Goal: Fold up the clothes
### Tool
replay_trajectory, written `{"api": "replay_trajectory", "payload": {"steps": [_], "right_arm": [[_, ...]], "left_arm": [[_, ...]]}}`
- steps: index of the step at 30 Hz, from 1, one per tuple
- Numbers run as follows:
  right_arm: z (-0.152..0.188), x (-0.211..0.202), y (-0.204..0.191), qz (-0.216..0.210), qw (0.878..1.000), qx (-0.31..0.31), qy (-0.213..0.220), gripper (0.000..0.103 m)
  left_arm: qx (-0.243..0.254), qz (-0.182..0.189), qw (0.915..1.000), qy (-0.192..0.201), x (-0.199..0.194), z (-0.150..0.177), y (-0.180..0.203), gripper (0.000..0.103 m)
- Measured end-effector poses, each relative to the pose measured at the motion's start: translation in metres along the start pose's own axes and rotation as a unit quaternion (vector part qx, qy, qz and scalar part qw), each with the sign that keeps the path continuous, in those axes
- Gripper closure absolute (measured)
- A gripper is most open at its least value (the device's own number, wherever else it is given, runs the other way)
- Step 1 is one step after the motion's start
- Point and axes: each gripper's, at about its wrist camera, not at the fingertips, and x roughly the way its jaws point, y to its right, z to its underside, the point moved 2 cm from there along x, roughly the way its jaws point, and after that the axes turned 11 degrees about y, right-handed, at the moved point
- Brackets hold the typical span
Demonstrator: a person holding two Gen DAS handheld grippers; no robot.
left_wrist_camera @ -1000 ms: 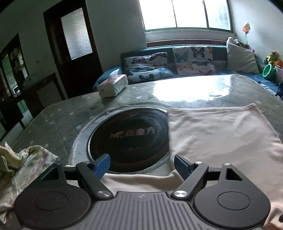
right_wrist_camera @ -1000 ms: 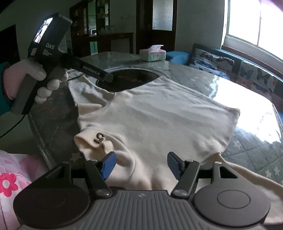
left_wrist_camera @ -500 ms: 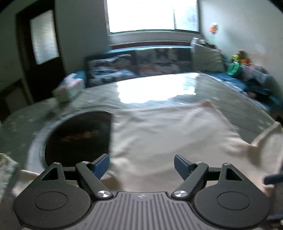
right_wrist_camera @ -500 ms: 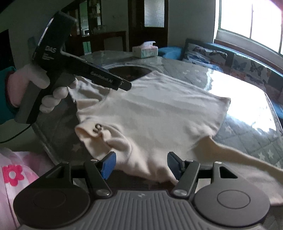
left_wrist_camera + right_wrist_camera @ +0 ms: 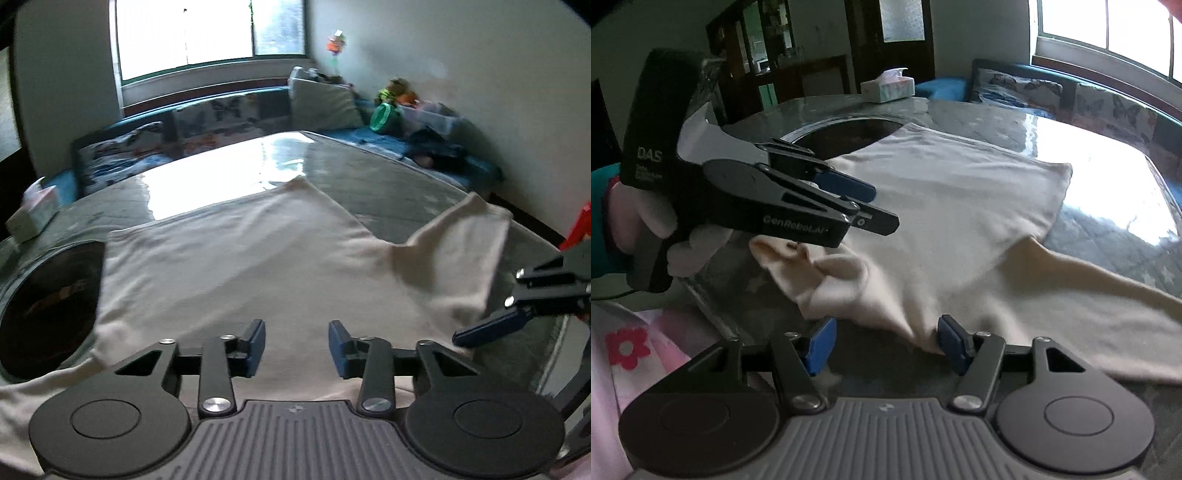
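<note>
A cream long-sleeved shirt [image 5: 258, 258] lies spread flat on the quilted table [image 5: 406, 184], one sleeve [image 5: 1089, 306] stretched to the right. My left gripper [image 5: 297, 345] hovers over the shirt's near part with its jaws closing. Cloth lies beneath them and nothing is pinched. From the right wrist view, a gloved hand holds that left gripper [image 5: 882, 208] above the bunched collar [image 5: 831, 273]. My right gripper [image 5: 886, 343] is at the shirt's [image 5: 960, 221] near edge, also closing. A fold touches its right finger, with a gap still between the pads. Its blue fingertip [image 5: 487, 329] shows at the right.
A round dark plate [image 5: 48, 306] is set into the table at the left, partly under the shirt. A tissue box [image 5: 886, 86] stands at the far side. Behind are a sofa with butterfly cushions [image 5: 221, 122] and a green bucket [image 5: 384, 118]. Pink flowered cloth [image 5: 628, 347] lies below the table edge.
The left gripper swung right, from the dark plate to over the shirt's body, and its jaws narrowed markedly. The right gripper came closer to the shirt's near edge, which now touches one finger.
</note>
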Motion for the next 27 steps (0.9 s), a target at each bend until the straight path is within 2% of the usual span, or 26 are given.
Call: {"api": "replay_trajectory", "payload": {"steps": [4, 8, 12, 16, 20, 27], "right_arm": [[-0.003, -0.025, 0.018, 0.026, 0.999, 0.024, 0.023, 0.041], [-0.003, -0.047, 0.059, 0.121, 0.991, 0.05, 0.039, 0.042], [0.005, -0.054, 0.111, 0.223, 0.97, 0.087, 0.037, 0.046], [0.015, -0.058, 0.151, 0.294, 0.947, 0.122, 0.039, 0.047], [0.024, -0.059, 0.173, 0.321, 0.934, 0.153, 0.042, 0.049], [0.032, -0.058, 0.187, 0.338, 0.923, 0.176, 0.046, 0.054]], "left_arm": [[0.011, 0.014, 0.9998, 0.001, 0.003, -0.002, 0.006, 0.066], [0.022, 0.034, 0.9992, 0.004, 0.005, -0.006, 0.014, 0.066], [0.035, 0.06, 0.9976, 0.006, 0.009, -0.008, 0.03, 0.066], [0.043, 0.075, 0.9962, 0.003, 0.013, -0.01, 0.043, 0.066], [0.05, 0.084, 0.9952, 0.005, 0.015, -0.013, 0.049, 0.066], [0.054, 0.094, 0.9941, 0.006, 0.018, -0.017, 0.054, 0.065]]}}
